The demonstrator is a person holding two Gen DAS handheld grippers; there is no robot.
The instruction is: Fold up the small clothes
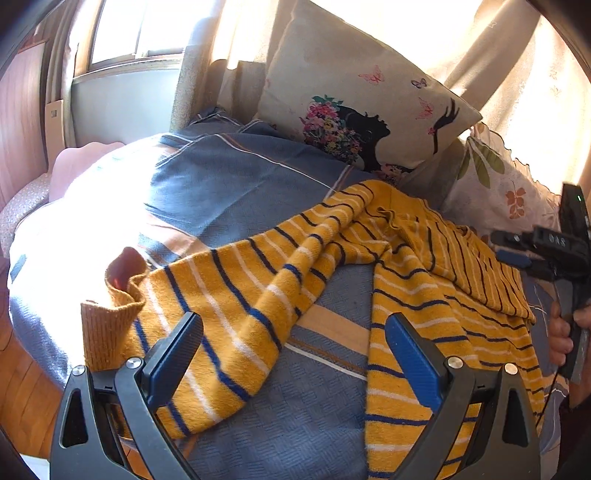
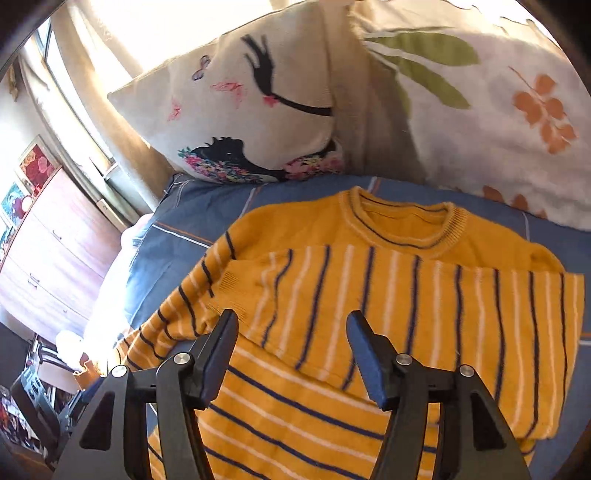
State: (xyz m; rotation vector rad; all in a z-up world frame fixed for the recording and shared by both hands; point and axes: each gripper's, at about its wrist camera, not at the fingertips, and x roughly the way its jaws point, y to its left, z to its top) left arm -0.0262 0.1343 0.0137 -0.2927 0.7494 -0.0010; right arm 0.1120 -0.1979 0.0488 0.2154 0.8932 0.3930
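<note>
A mustard-yellow sweater with navy and white stripes lies flat on the blue bedsheet, collar toward the pillows. One part is folded across its chest, so those stripes run lengthwise. In the left wrist view one long sleeve stretches left and ends in a ribbed cuff. My left gripper is open just above the sheet, the sleeve under its left finger and the sweater's body under its right finger. My right gripper hovers open over the folded part, nothing between its fingers. It also shows at the right edge as the right gripper, held by a hand.
A cream pillow with a flower-haired figure and butterflies leans at the head of the bed, beside a white leaf-print cushion. Curtains and a bright window stand behind. A wooden dresser is to the left. The bed's edge falls to a wooden floor.
</note>
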